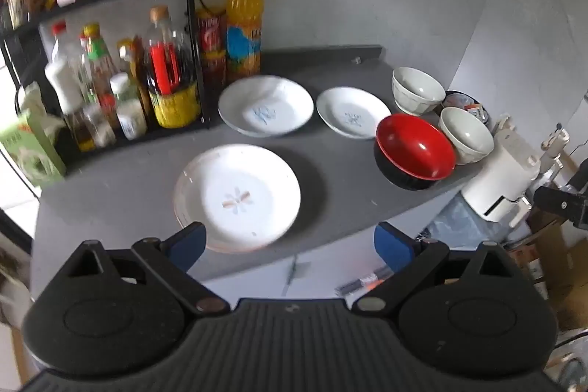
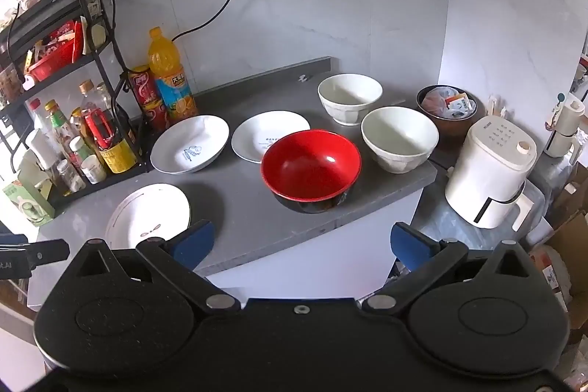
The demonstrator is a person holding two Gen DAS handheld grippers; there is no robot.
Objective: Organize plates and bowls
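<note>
Both claws hang spread and empty at the counter's (image 2: 257,226) near edge. From my left gripper (image 1: 290,243) the nearest plate (image 1: 237,197) sits just ahead; I'd slide one finger under its rim. Beyond my right gripper (image 2: 301,245) wait the red bowl (image 2: 310,168) and two white bowls (image 2: 400,138), unstacked.

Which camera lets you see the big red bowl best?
The right wrist view. The red bowl sits near the middle there, sharp, with its whole red inside and black outside showing. In the left wrist view the same bowl is off to the right, seen more from the side and slightly blurred.
</note>
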